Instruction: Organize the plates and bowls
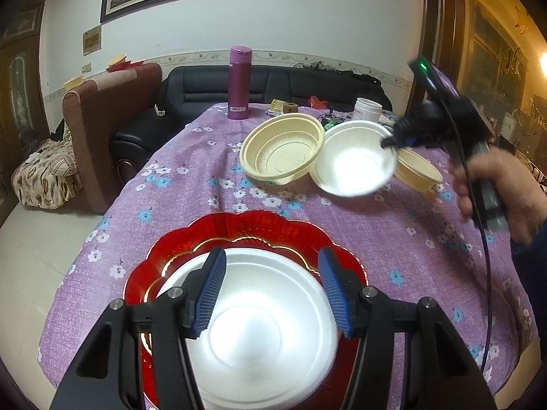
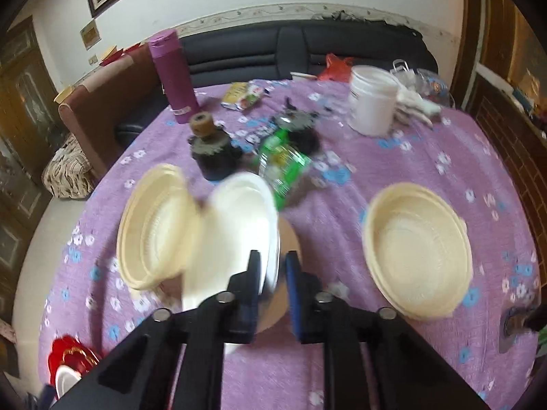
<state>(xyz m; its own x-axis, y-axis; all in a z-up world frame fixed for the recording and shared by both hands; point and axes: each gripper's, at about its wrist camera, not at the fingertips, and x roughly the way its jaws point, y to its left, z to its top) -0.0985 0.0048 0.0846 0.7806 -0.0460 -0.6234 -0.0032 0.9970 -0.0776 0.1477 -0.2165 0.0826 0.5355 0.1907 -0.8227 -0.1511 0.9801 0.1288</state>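
My right tongs (image 2: 271, 290) are clamped on the rim of a white bowl (image 2: 239, 232), tilted on edge against a cream bowl (image 2: 157, 225) at nine o'clock, apparently lifted so it can nest with its twin. My left tongs (image 1: 273, 290) hang apart and empty over that second white bowl (image 1: 259, 324), seated on the red plate (image 1: 239, 229), probably the growing stack. Another cream bowl (image 2: 417, 246) waits at three o'clock.

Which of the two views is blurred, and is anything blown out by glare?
Right wrist view: smeared all over, worst on the white bowl at the right gripper. Left wrist view: mostly sharp, only the hand is blurred; glare washes out the white bowl on the red plate.
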